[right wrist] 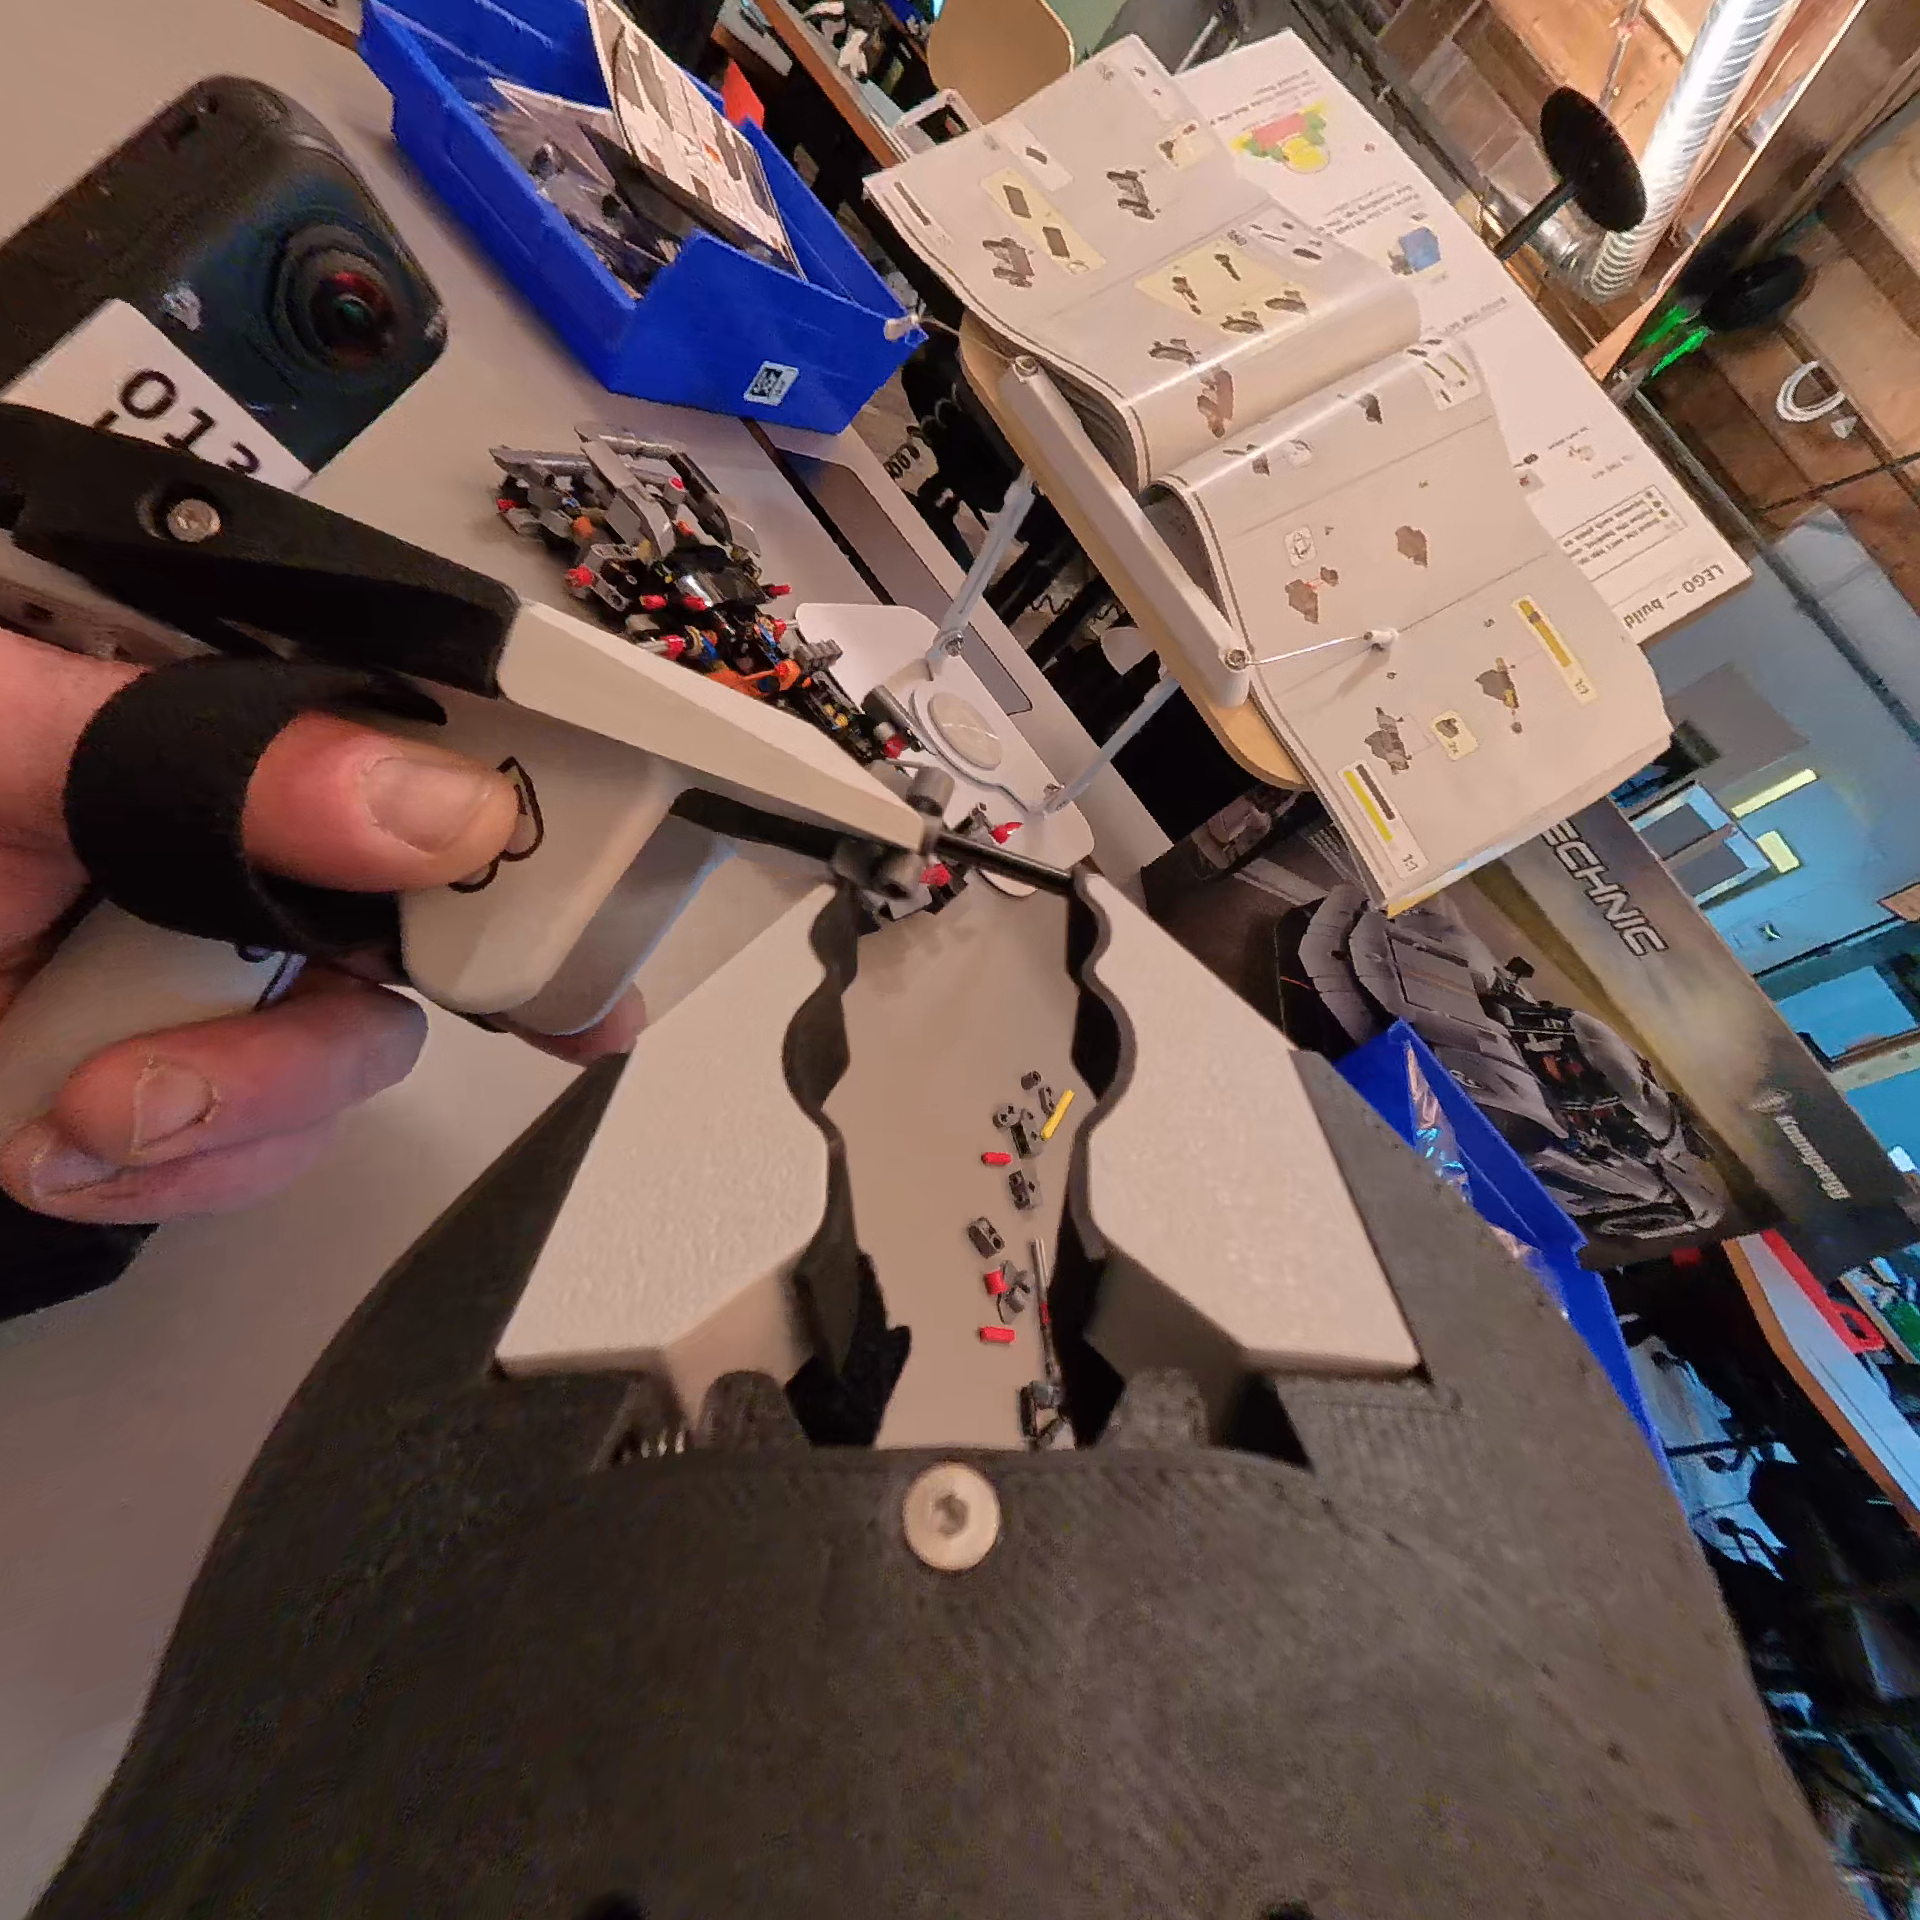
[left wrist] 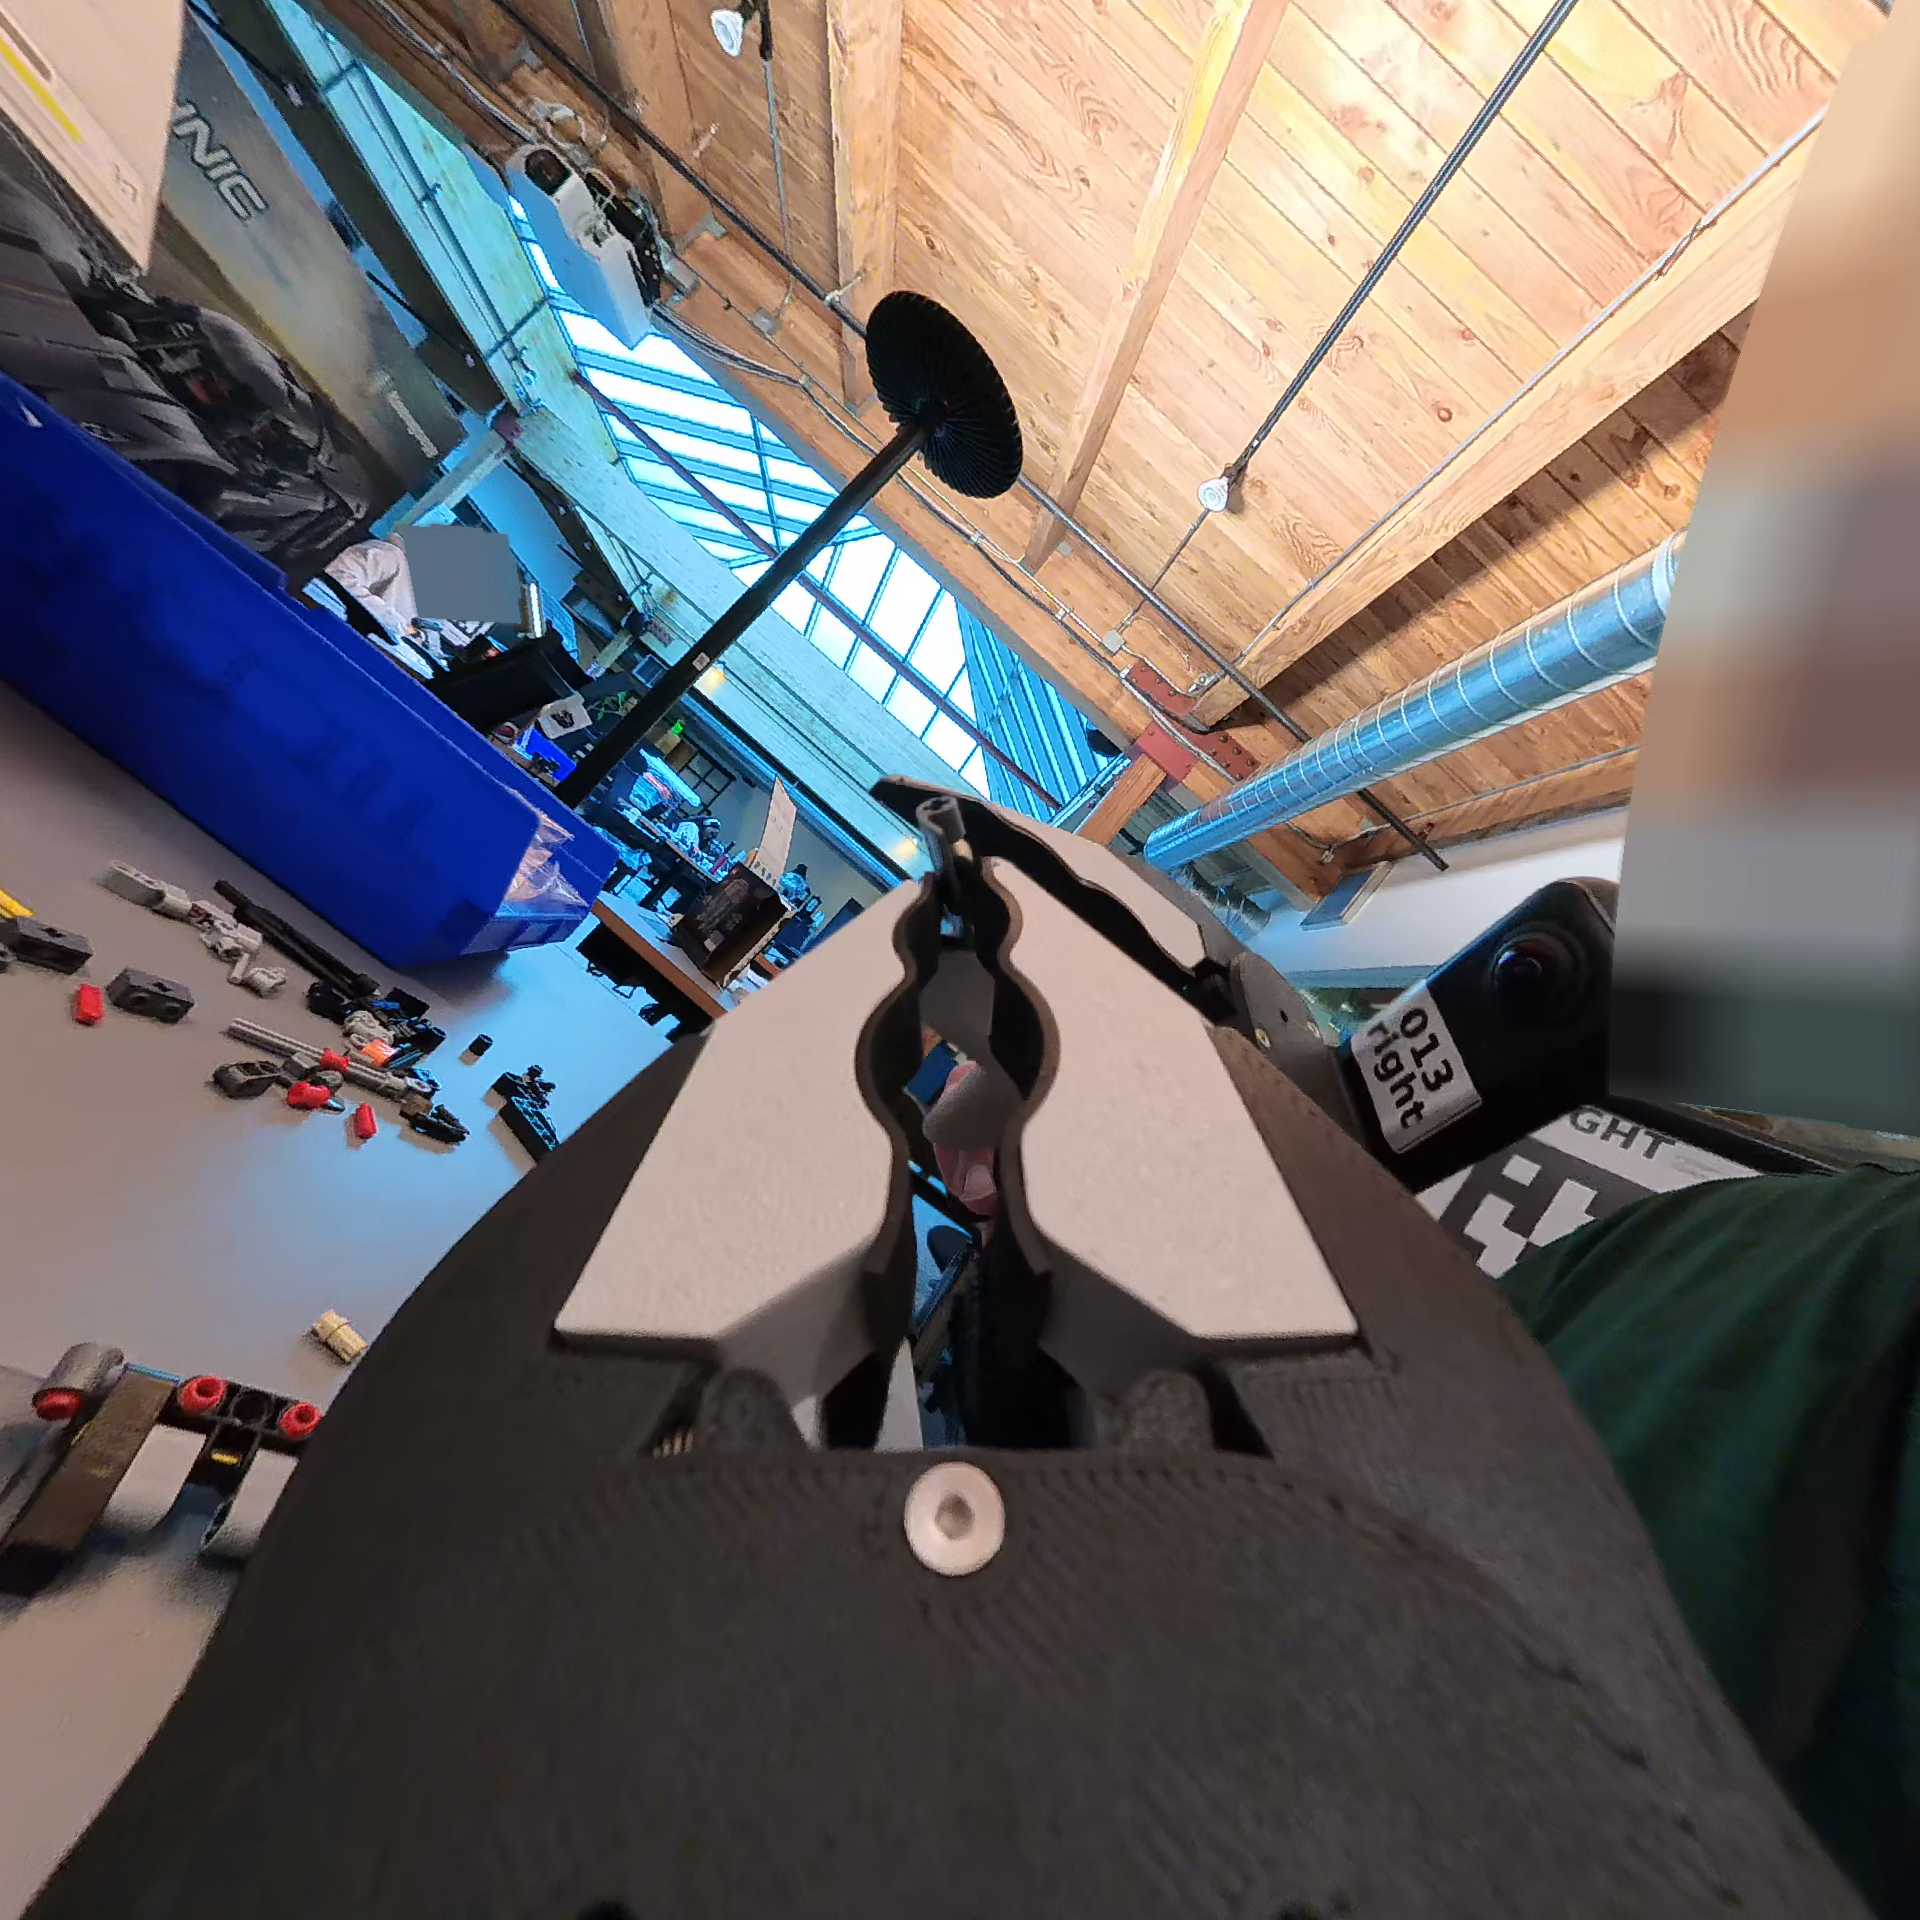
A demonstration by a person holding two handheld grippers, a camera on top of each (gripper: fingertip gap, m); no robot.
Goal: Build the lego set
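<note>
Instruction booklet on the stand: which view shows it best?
The right wrist view. The open instruction booklet sits unobstructed on its stand, upper right, both pages facing the camera beyond the table edge. The left wrist view points up toward the ceiling and shows none of the booklet, only loose parts and a blue bin.

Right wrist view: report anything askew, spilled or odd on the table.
Nothing looks damaged or spilled. Loose small parts lie scattered on the grey table, normal for a build. The instruction booklet sits open on its stand, its page edges curling. The part-built model rests beside the blue bin.
</note>
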